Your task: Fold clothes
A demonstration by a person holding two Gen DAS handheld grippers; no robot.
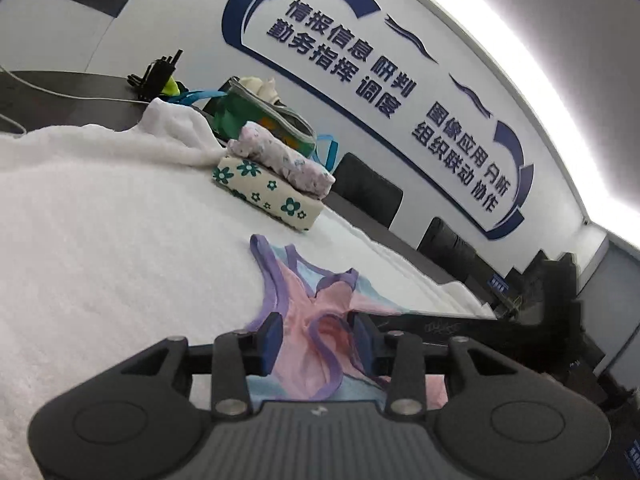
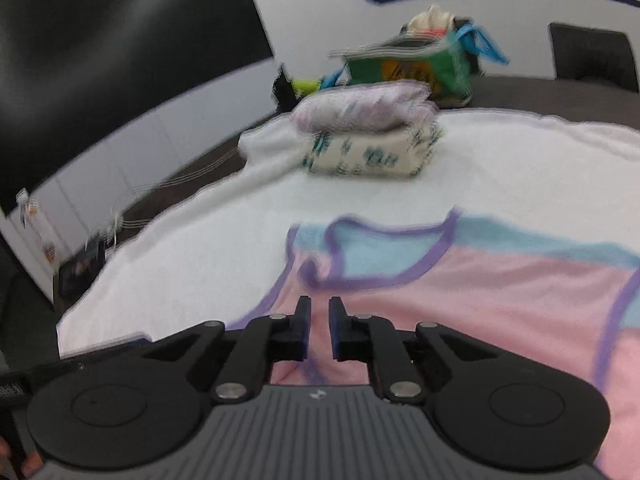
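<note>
A pink and light-blue tank top (image 2: 500,280) with purple trim lies on a white fleecy blanket (image 1: 100,240) that covers the bench (image 1: 60,92). In the left wrist view the left gripper (image 1: 318,340) has a bunched fold of the top's pink cloth and purple edging between its fingers (image 1: 270,342), which stand fairly wide apart with the fabric filling the gap; whether they actually pinch it I cannot tell. The rest of the top (image 1: 296,280) trails away from the gripper, its straps lying flat on the blanket.

In the right wrist view the right gripper (image 2: 319,330) hangs low over the pink front of the top, close to the neckline. Its fingers (image 2: 303,330) are nearly together with a narrow gap left between them, and pink cloth shows through that gap; the picture is blurred, so I cannot tell whether anything is caught there.

Farther back on the blanket sits a stack of two folded pieces: a cream one with teal flowers (image 1: 266,196) underneath and a pale lilac-print one (image 1: 280,156) resting on it. Behind the stack stands a green bag (image 1: 256,116) with blue handles and cloth showing at its mouth. A wall with blue Chinese lettering (image 1: 360,60) rises behind, and dark chairs (image 1: 368,190) stand along the far side of the bench
</note>
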